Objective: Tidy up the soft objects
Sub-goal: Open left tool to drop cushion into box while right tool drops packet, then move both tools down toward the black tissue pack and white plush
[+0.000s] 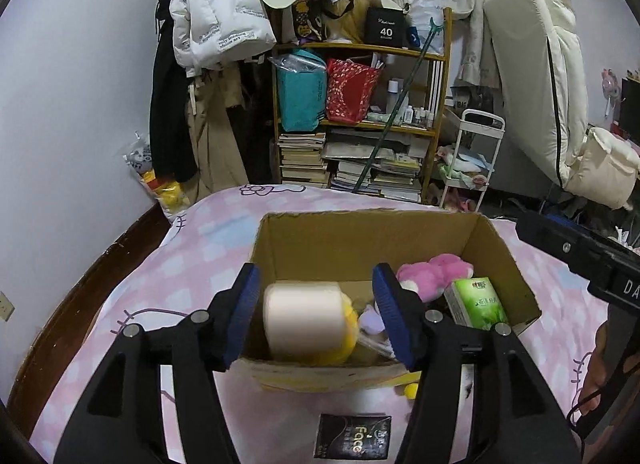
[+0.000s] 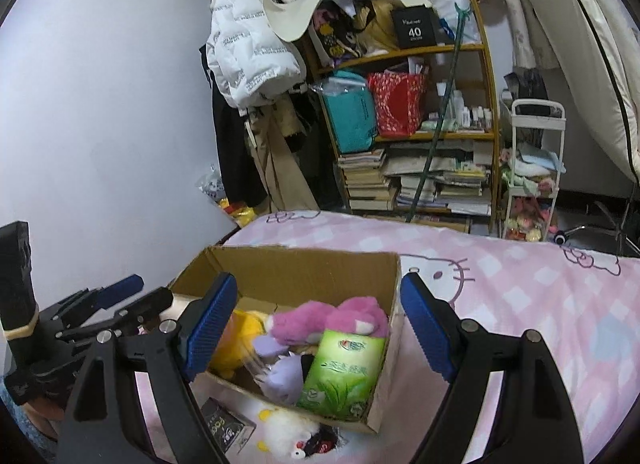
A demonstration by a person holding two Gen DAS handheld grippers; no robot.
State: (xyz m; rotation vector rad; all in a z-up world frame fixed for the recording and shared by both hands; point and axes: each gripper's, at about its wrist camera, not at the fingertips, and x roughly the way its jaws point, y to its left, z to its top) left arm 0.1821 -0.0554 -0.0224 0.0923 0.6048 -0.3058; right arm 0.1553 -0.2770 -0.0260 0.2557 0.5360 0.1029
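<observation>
An open cardboard box [image 1: 360, 232] [image 2: 304, 264] sits on the pink bed. Inside lie a pink plush [image 1: 432, 274] [image 2: 324, 318], a green tissue pack [image 1: 476, 302] [image 2: 344, 372], a yellow plush [image 2: 236, 340], a purple plush [image 2: 282, 378] and a blurred cream roll [image 1: 304, 320]. My left gripper [image 1: 316, 314] is open above the box's near side; the roll lies between its fingers, untouched. My right gripper [image 2: 316, 328] is open and empty over the box. A white plush [image 2: 292, 434] and a black pack [image 1: 352, 438] [image 2: 226, 426] lie on the bed outside the box.
The pink Hello Kitty bedspread [image 2: 520, 304] spreads right of the box. A wooden shelf [image 1: 360, 104] with books and bags stands behind the bed. Coats [image 1: 216, 24] hang at the wall. A white trolley [image 1: 472, 160] stands to the right.
</observation>
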